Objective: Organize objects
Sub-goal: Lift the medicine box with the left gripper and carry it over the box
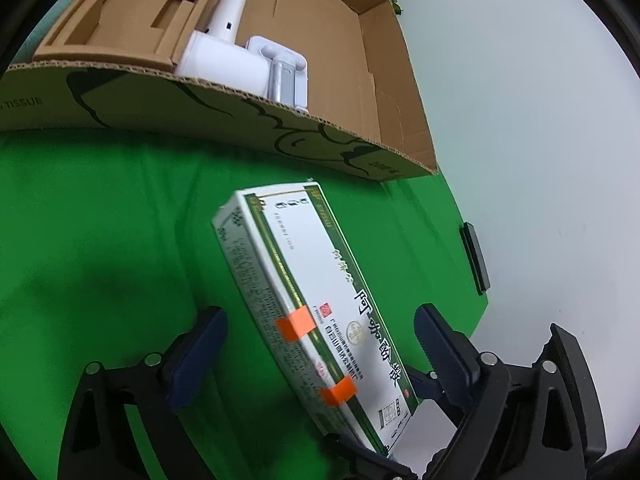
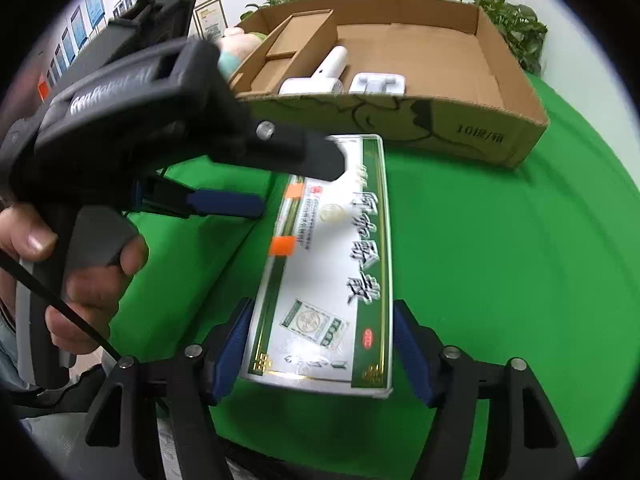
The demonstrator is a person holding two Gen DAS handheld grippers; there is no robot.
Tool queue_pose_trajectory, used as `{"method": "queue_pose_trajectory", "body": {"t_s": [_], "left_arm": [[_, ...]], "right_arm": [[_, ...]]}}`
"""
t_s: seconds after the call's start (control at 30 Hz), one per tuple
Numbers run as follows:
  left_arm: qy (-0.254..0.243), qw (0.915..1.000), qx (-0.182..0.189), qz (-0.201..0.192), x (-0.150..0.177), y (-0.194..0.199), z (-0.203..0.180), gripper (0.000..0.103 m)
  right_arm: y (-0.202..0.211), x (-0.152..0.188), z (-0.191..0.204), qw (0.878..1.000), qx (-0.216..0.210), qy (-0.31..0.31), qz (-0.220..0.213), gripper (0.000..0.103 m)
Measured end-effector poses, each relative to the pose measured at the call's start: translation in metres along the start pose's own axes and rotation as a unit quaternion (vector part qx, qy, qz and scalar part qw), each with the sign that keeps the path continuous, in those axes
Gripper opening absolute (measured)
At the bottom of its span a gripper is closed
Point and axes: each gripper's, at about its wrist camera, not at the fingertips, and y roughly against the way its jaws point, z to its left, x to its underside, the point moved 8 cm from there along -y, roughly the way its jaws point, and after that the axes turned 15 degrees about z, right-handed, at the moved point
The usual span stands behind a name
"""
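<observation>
The medicine box [image 2: 332, 260] is long, white and green. It sits over the green cloth [image 2: 500, 260], just in front of the cardboard box [image 2: 440, 120], which is at 12 o'clock from it.

The right gripper [image 2: 322, 308] has the near end of the medicine box. Its two blue pads sit on the long sides, about half way closed, and they seem to press on it. The left gripper [image 1: 318, 314] is wide open. In its own view the medicine box [image 1: 320, 300] runs between its fingers [image 1: 200, 344], but neither pad touches it. In the right view this gripper comes in from 10 o'clock, and a hand [image 2: 80, 260] holds its handle.

Here is what could go wrong, I think.

The right gripper grips only one end. The box is long, so the far end could dip or swing, and the box could slip out of the pads.

The medicine box lies slanted between the left fingers. If they close now, one pad could hit first and push the box round. That could twist it out of the other grip.

The box is thin card. A hard squeeze from both grippers could dent it.

The cardboard box has a front wall [image 1: 240, 120]. If the medicine box goes in too low, its far end could bump that wall.

White things [image 1: 224, 40] already lie inside at 11 o'clock. The free room is at 1 o'clock, so that side looks safer.
</observation>
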Motion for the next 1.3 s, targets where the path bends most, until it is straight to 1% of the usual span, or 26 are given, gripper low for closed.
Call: {"method": "queue_pose_trajectory", "body": {"t_s": [0.03,0.1,0.13,0.23,0.27,0.3,0.33,0.47,0.5,0.53,0.6,0.67,0.73,0.8,0.83,0.93,1.03,1.13,1.2,1.23,1.27,1.3], "left_arm": [[-0.002,1.0,-0.002,-0.002,0.001,0.0,-0.001,0.093],[-0.004,1.0,0.001,0.005,0.003,0.001,-0.002,0.085],[-0.005,1.0,0.0,0.007,0.004,0.002,-0.003,0.084],[-0.007,0.9999,-0.007,0.01,0.007,0.003,-0.005,0.075],[-0.007,0.9998,-0.01,0.013,0.007,0.004,-0.005,0.07],[-0.007,0.9998,-0.015,0.012,0.006,0.005,-0.004,0.063],[-0.005,0.9997,-0.018,0.014,0.007,0.007,-0.002,0.059],[-0.006,0.9999,-0.013,0.009,0.009,0.015,-0.001,0.056],[-0.011,0.9998,-0.014,0.006,0.012,0.017,-0.003,0.054],[-0.016,0.9997,-0.017,0.002,0.025,0.017,-0.006,0.053],[-0.027,0.9994,-0.022,-0.004,0.029,0.027,-0.009,0.049],[-0.038,0.9989,-0.023,-0.012,0.028,0.038,-0.015,0.045],[-0.048,0.9982,-0.029,-0.023,0.025,0.049,-0.022,0.044],[-0.06,0.9968,-0.035,-0.039,0.02,0.065,-0.029,0.043],[-0.065,0.9961,-0.037,-0.046,0.017,0.065,-0.04,0.043],[-0.09,0.9921,-0.045,-0.075,0.002,0.093,-0.059,0.042],[-0.121,0.9853,-0.057,-0.106,-0.021,0.125,-0.083,0.042],[-0.154,0.9765,-0.068,-0.134,-0.045,0.158,-0.109,0.042],[-0.179,0.969,-0.079,-0.151,-0.062,0.178,-0.124,0.042],[-0.188,0.9658,-0.084,-0.158,-0.076,0.177,-0.137,0.042],[-0.197,0.963,-0.089,-0.161,-0.1,0.163,-0.161,0.042],[-0.199,0.9622,-0.09,-0.162,-0.113,0.166,-0.166,0.042]], "right_arm": [[0.0,0.001,0.001,1.0,-0.004,0.001,0.0,0.066],[0.0,0.001,0.002,1.0,-0.013,0.001,-0.003,0.065],[0.001,0.001,0.001,1.0,-0.021,-0.004,-0.004,0.065],[0.003,0.001,-0.003,0.996,-0.08,-0.038,-0.003,0.064],[0.002,0.0,-0.005,0.993,-0.107,-0.051,-0.002,0.064],[0.002,0.0,-0.006,0.992,-0.112,-0.055,-0.002,0.064],[0.002,0.0,-0.006,0.992,-0.112,-0.055,-0.003,0.064],[0.003,0.0,-0.003,0.993,-0.106,-0.049,-0.005,0.064],[0.003,0.0,-0.002,0.994,-0.103,-0.046,-0.005,0.064],[0.004,0.0,-0.001,0.994,-0.101,-0.043,-0.006,0.064],[0.005,-0.002,0.002,0.995,-0.096,-0.039,-0.01,0.064],[0.009,-0.004,0.003,0.995,-0.093,-0.035,-0.014,0.063],[0.012,-0.007,0.005,0.995,-0.092,-0.033,-0.021,0.062],[0.02,-0.013,0.007,0.995,-0.091,-0.028,-0.038,0.062],[0.027,-0.018,0.008,0.994,-0.091,-0.026,-0.049,0.062],[0.044,-0.035,0.01,0.993,-0.087,-0.021,-0.08,0.061],[0.071,-0.062,0.008,0.989,-0.075,-0.013,-0.125,0.061],[0.099,-0.092,0.006,0.984,-0.065,-0.006,-0.166,0.061],[0.113,-0.111,0.005,0.981,-0.062,-0.003,-0.185,0.06],[0.119,-0.12,0.003,0.98,-0.058,-0.002,-0.192,0.06],[0.123,-0.133,0.003,0.979,-0.055,0.0,-0.198,0.06],[0.129,-0.142,-0.001,0.978,-0.053,0.001,-0.202,0.06]]}}
